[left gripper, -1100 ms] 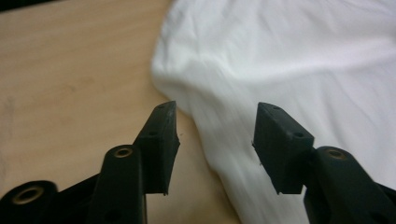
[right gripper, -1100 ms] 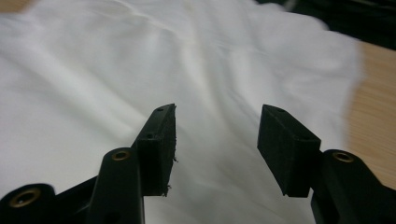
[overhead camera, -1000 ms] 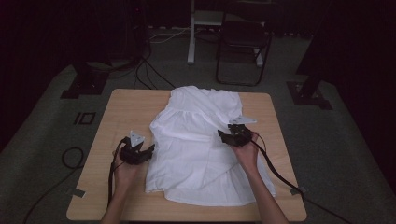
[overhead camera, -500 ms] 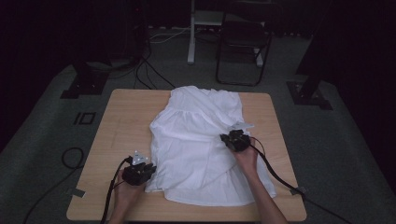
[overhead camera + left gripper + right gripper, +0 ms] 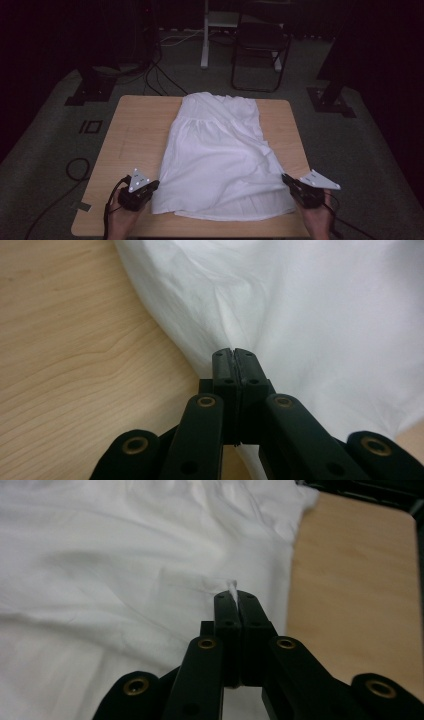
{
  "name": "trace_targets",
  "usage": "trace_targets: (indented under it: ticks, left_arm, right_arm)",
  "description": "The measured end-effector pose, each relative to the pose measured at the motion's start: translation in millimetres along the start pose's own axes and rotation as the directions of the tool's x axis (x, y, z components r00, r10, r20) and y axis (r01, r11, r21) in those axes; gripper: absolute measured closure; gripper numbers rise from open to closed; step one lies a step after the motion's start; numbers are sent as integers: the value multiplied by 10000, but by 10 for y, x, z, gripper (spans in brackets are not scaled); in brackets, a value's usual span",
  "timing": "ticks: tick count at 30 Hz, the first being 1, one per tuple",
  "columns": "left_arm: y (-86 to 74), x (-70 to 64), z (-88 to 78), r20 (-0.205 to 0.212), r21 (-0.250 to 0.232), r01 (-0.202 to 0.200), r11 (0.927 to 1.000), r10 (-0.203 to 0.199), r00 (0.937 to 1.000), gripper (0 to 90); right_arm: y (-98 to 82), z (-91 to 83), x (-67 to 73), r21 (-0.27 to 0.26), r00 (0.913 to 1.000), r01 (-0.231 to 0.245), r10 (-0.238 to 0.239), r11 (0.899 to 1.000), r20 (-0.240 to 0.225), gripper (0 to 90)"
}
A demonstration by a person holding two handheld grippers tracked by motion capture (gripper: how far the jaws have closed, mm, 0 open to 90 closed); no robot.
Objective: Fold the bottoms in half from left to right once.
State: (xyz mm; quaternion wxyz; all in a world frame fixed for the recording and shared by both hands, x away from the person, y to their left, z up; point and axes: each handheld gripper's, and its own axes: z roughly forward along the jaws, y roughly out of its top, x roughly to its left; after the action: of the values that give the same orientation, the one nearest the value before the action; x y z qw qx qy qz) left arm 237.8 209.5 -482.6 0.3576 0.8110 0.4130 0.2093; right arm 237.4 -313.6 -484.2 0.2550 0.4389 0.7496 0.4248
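A white dress-like garment [image 5: 220, 155] lies spread on the wooden table [image 5: 135, 125], with its narrow top at the far side and its wide hem near me. My left gripper [image 5: 152, 186] is at the hem's near-left corner and is shut on the cloth. Its jaws have just been closing with fabric between them. In the left gripper view the jaws [image 5: 233, 357] pinch the garment's edge [image 5: 310, 315]. My right gripper [image 5: 286, 179] is shut on the near-right corner. A tuft of white cloth [image 5: 100, 555] pokes out between the jaws of the right gripper [image 5: 234, 600].
Bare wood borders the garment on the left and right. Beyond the table stand a black chair [image 5: 260, 45] and a white post [image 5: 205, 35]. Dark stand bases [image 5: 92, 90] and cables [image 5: 75, 170] lie on the floor.
Both hands have drawn back toward the near table edge, the right one also far out to the right. The garment's hem has been pulled wider and flatter between them.
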Motion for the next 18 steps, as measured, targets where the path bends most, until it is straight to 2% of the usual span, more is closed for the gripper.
trace_targets:
  ticks: [1,2,3,4,5,6,7,8,9,10,11,12,13,14,15,17,18]
  left_arm:
    - [-12,-20,-17,-30,37,-14,10000,14,10000,898]
    - [-42,-60,-17,-213,234,-193,9995,198,9996,898]
    - [-59,-70,-1,-188,343,-185,9992,192,9996,898]
    - [-59,-70,-1,-188,343,-185,9992,192,9996,897]
    - [-95,-78,50,-92,458,-154,9988,158,9998,894]
    - [-105,-76,74,-141,494,-107,9987,115,9998,880]
    - [-110,-68,87,-202,397,-27,9992,35,9998,819]
    - [-106,-52,90,-314,231,18,9997,-10,9995,709]
    - [-96,-29,85,-368,122,114,9999,-109,9993,637]
    - [-96,-29,85,-368,122,114,9999,-109,9993,604]
    - [-79,3,81,-461,-3,200,9998,-199,9987,604]
    - [-58,38,78,-574,-79,254,9996,-258,9980,550]
    - [-4,116,100,-771,-203,345,9992,-360,9964,535]
    - [-4,116,100,-771,-203,345,9992,-360,9964,515]
    - [61,193,149,-1030,-329,367,9988,-399,9939,497]
    - [98,233,182,-1117,-341,464,9983,-500,9925,474]
    - [183,292,250,-1216,-442,549,9975,-599,9908,465]
  right_arm:
    - [-95,-72,-30,69,9999,-137,136,9999,55,886]
    - [-280,-176,-88,159,9979,-645,646,9978,-39,886]
    - [-371,-198,-111,271,9964,-851,852,9960,-19,886]
    - [-371,-198,-111,271,9964,-851,852,9960,-19,886]
    - [-539,-174,-160,610,9923,-1233,1238,9905,-46,882]
    - [-604,-138,-181,812,9878,-1481,1514,9856,-359,859]
    - [-647,-109,-185,1014,9862,-1523,1579,9831,-492,782]
    - [-665,-96,-183,1098,9875,-1432,1493,9836,-496,677]
    - [-662,-107,-185,1036,9880,-1412,1467,9845,-475,605]
    - [-662,-107,-185,1036,9880,-1412,1467,9845,-475,605]
    - [-640,-136,-199,884,9882,-1411,1456,9860,-467,560]
    - [-563,-218,-244,446,9896,-1391,1405,9893,-313,497]
    - [-517,-257,-271,247,9902,-1360,1366,9904,-283,484]
    - [-517,-257,-271,247,9902,-1360,1366,9904,-283,484]
    - [-425,-305,-318,-54,9921,-1248,1247,9922,-139,469]
    - [-342,-316,-349,-269,9940,-1097,1096,9936,-50,465]
    - [-305,-308,-359,-366,9945,-1047,1047,9938,-14,464]
